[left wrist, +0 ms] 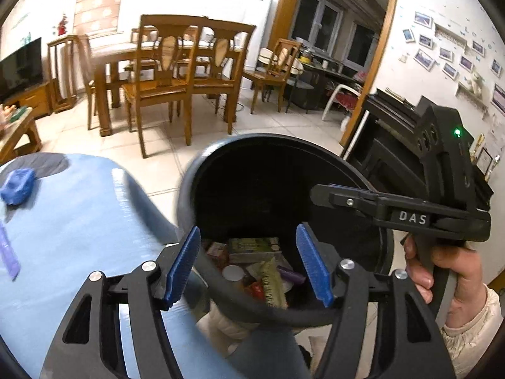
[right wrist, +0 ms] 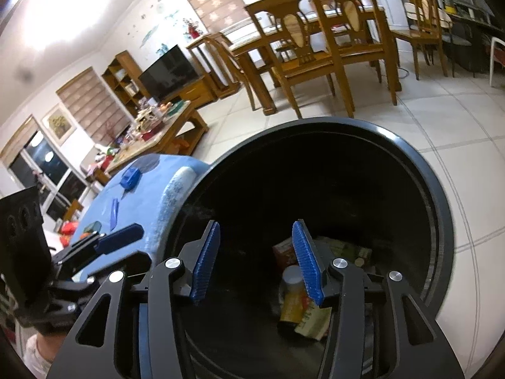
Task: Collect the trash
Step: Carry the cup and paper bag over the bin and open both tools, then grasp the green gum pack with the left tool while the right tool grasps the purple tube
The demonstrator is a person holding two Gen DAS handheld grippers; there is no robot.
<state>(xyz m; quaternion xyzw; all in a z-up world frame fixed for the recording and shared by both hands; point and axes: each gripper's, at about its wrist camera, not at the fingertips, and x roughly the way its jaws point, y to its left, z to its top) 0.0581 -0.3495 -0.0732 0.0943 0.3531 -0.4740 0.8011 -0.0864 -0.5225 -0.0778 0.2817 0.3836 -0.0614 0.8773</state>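
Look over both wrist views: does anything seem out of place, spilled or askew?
Nothing is spilled. Wrappers and a small bottle lie inside the black bin. What remains out of place is on the blue table: a crumpled blue piece and a purple strip. Both grippers hang open over the bin.

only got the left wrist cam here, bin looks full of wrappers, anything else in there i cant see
Observer: Yes, the right wrist view shows a yellow bottle with a grey cap lying in the bin.
Operator: is the right gripper holding anything
Observer: No, the right gripper is open and empty over the bin.
Operator: any trash left on the blue table
Observer: A green-and-orange piece lies near the edge of the blue table; your view misses it.
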